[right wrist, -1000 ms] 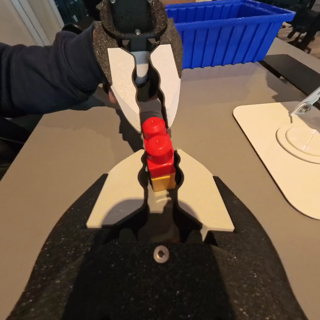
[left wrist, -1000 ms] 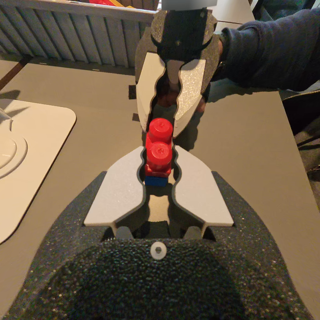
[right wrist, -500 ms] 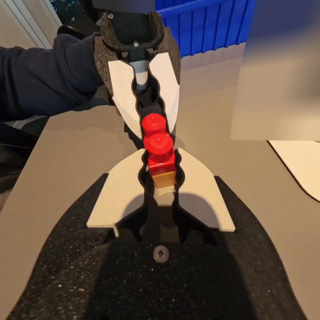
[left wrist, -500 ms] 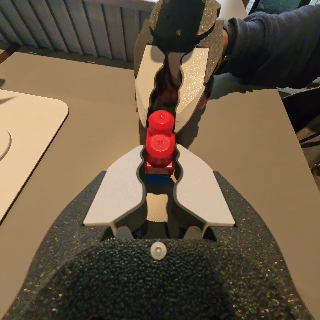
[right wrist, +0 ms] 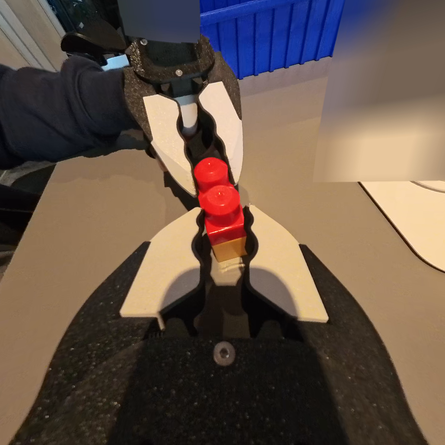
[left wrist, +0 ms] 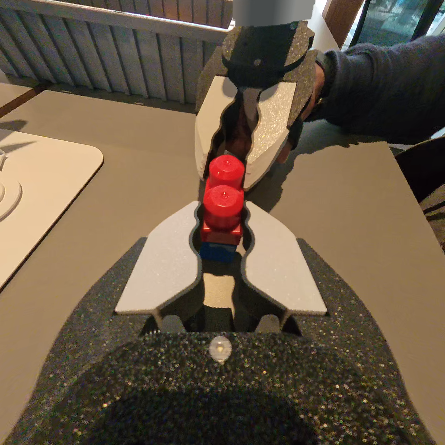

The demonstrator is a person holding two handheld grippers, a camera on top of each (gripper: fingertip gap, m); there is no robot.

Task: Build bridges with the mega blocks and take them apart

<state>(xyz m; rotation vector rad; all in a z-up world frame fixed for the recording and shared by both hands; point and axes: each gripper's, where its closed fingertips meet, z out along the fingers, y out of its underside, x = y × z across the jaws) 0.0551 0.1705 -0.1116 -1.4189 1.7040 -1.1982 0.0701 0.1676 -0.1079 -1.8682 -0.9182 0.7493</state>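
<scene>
A red two-stud block (left wrist: pixel 222 204) is seen bridging a blue block (left wrist: pixel 218 252) at one end and a yellow block (right wrist: pixel 230 250) at the other, above the grey worktop (left wrist: pixel 337 216). The blue end is clamped by the left tongs (left wrist: pixel 221 231), narrowed to the blocks' width, and the yellow end is gripped likewise by the right tongs (right wrist: pixel 225 231). A white board (left wrist: pixel 43 183) is seen aside, and a blue bin (right wrist: pixel 265 36) behind.
</scene>
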